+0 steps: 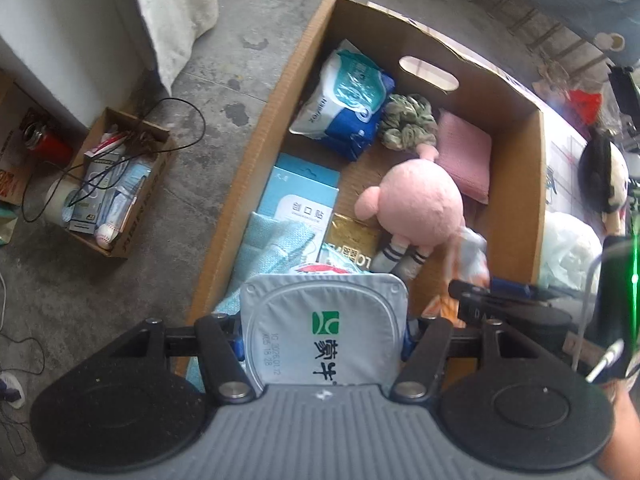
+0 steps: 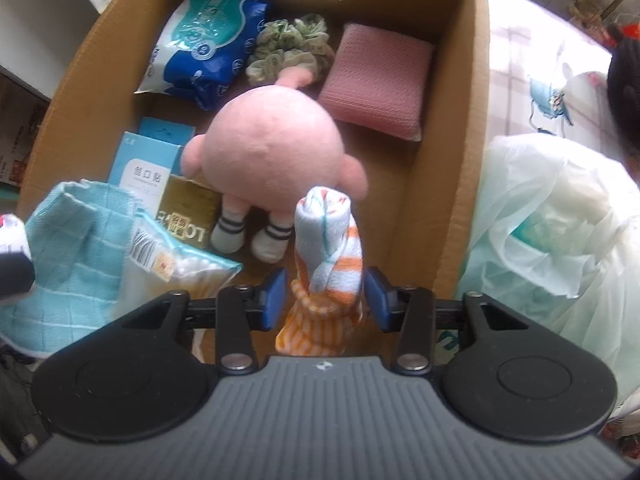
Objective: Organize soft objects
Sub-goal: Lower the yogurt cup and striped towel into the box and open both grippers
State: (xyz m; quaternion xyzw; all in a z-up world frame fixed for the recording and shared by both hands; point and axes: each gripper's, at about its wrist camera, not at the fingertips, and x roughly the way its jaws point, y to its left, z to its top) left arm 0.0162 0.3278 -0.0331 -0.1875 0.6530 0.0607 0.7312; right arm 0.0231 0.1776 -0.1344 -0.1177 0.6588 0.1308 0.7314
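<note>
Box (image 2: pixel 460 160) already well filled: teal cloth (image 2: pixel 72 248), cotton-swab bag (image 2: pixel 176 272), plaster carton (image 2: pixel 140 176), pink plush doll (image 2: pixel 272 148), then tissue pack (image 2: pixel 204 48), green scrunchie (image 2: pixel 292 48) and pink pad (image 2: pixel 376 84) at far wall. Two items apparently still going in. Right gripper (image 2: pixel 325 298) spread, blue pads clear of rolled striped towel (image 2: pixel 328 248) standing between them above box floor. Left gripper (image 1: pixel 322 340) pinching silver milk pouch (image 1: pixel 324 328) over near end of box.
</note>
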